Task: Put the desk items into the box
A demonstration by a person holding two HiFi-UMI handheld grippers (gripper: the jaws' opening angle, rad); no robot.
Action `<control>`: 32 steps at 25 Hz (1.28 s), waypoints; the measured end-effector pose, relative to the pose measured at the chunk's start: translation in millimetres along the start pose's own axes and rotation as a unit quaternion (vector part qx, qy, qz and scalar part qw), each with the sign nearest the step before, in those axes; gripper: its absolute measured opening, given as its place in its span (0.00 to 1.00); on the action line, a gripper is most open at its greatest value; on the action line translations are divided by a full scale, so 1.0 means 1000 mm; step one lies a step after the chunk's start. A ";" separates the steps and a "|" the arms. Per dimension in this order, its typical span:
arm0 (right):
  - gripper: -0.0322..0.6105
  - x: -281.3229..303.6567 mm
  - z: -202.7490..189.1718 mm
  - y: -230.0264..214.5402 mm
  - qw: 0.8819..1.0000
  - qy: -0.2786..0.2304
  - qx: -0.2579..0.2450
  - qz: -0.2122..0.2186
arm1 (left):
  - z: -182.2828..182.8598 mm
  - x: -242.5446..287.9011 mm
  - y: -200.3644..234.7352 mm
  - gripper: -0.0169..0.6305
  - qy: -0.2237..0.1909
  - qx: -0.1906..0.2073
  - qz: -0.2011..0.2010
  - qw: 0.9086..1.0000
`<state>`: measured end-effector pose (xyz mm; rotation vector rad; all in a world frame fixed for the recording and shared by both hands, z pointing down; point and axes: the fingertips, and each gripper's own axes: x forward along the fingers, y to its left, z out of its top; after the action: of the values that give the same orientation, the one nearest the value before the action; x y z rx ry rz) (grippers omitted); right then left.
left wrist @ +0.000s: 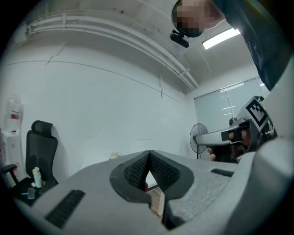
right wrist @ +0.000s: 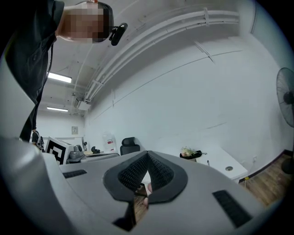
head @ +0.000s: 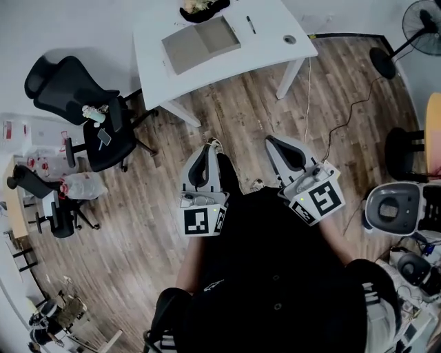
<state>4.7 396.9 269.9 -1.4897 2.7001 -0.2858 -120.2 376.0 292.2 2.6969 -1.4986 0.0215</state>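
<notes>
A white table stands far ahead on the wood floor. On it lie a flat brown cardboard box, a dark pen, a small round item and a dark bowl with pale contents. My left gripper and right gripper are held side by side close to the person's body, well short of the table. Both point towards it. Each has its jaws closed tip to tip with nothing between them, as the left gripper and right gripper show in their own views.
A black office chair with small items on its seat stands left of the table. A second chair and bags are further left. A floor fan, a black stool, a white device and a floor cable are at the right.
</notes>
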 end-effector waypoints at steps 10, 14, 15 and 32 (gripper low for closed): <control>0.05 0.063 0.001 -0.067 0.996 0.007 0.010 -0.091 | -0.013 0.107 0.030 0.04 0.010 -0.016 -0.094 0.995; 0.05 0.101 0.004 -0.098 0.993 0.014 0.012 -0.117 | -0.014 0.162 0.049 0.04 0.011 -0.023 -0.120 0.993; 0.05 0.112 0.004 -0.106 0.992 0.015 0.014 -0.123 | -0.013 0.175 0.054 0.04 0.011 -0.026 -0.125 0.992; 0.05 0.316 0.014 -0.157 0.990 0.039 0.012 -0.132 | -0.017 0.311 0.213 0.04 0.038 -0.024 -0.135 0.990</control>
<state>-31.9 46.9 300.3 -1.8688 2.5416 -0.3931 -136.7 1.3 330.4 2.7992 -1.0908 0.0753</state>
